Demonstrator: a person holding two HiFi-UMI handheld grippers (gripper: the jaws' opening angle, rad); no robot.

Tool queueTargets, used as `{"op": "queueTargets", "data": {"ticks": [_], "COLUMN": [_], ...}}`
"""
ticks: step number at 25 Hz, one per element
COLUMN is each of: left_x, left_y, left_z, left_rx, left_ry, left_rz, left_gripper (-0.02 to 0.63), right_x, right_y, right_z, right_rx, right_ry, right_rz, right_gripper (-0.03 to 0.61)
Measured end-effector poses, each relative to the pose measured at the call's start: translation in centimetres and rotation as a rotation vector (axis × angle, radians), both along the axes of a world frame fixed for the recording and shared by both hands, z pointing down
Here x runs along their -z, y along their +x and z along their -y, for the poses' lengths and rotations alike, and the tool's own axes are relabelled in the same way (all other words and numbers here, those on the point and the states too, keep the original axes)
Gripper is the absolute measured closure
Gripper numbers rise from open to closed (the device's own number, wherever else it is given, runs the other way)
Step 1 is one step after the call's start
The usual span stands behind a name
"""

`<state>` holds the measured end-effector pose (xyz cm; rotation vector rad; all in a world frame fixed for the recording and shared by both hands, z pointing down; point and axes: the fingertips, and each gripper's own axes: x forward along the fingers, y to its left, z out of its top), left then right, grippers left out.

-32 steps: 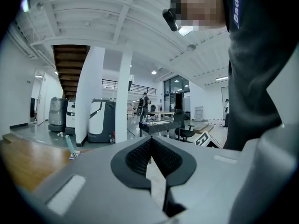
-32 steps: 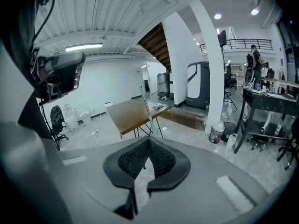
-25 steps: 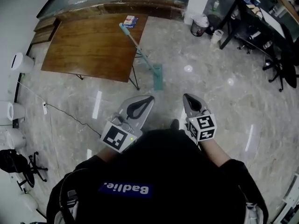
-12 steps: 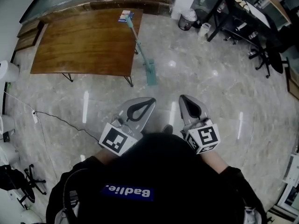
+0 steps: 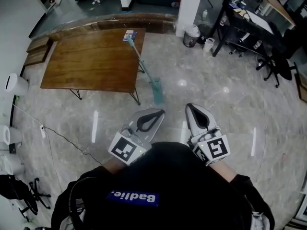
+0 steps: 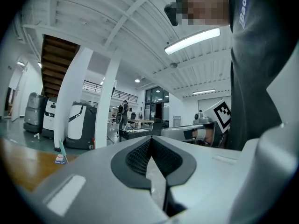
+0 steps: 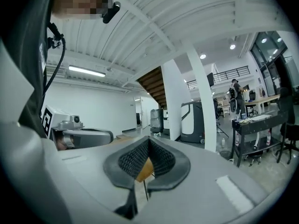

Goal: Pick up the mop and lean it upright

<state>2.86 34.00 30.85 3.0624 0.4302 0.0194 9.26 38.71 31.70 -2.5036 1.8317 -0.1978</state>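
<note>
A teal mop (image 5: 144,67) leans with its handle top against the edge of the wooden table (image 5: 86,61), its flat head on the marble floor. In the left gripper view the handle's tip (image 6: 61,147) shows far off at the left. Both grippers are held level close to the person's body, well short of the mop. My left gripper (image 5: 160,112) is shut with nothing in it, jaws meeting at the tip (image 6: 150,138). The right gripper (image 5: 190,106) is also shut and empty (image 7: 149,139), with a sliver of the table showing under its pads.
A small blue and white box (image 5: 129,33) lies on the table by the mop handle. A white pillar (image 5: 190,4) and a bin (image 5: 191,34) stand beyond. Black desks and chairs (image 5: 254,32) fill the right. A cable (image 5: 62,138) runs over the floor at left.
The head view has shifted, so the table and mop sit a little lower in the picture. Both grippers stay shut before the body. The mop has not moved against the table.
</note>
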Motion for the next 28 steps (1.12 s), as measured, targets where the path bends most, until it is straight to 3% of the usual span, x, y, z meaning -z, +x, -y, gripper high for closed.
{"op": "queueTargets", "data": {"ticks": [11, 28], "left_x": [-0.4, -0.5], "left_y": [0.6, -0.7], "left_z": [-2.8, -3.0], "left_rx": [-0.024, -0.027], "left_ry": [0.017, 0.014], "left_rz": [0.019, 0.010], "left_gripper": [0.595, 0.595], "right_x": [-0.8, -1.4], "right_y": [0.5, -1.4], "right_z": [-2.0, -2.2], "right_rx": [0.013, 0.033], "right_ry": [0.010, -0.009], "right_rz": [0.008, -0.010], "right_gripper": [0.575, 0.575]}}
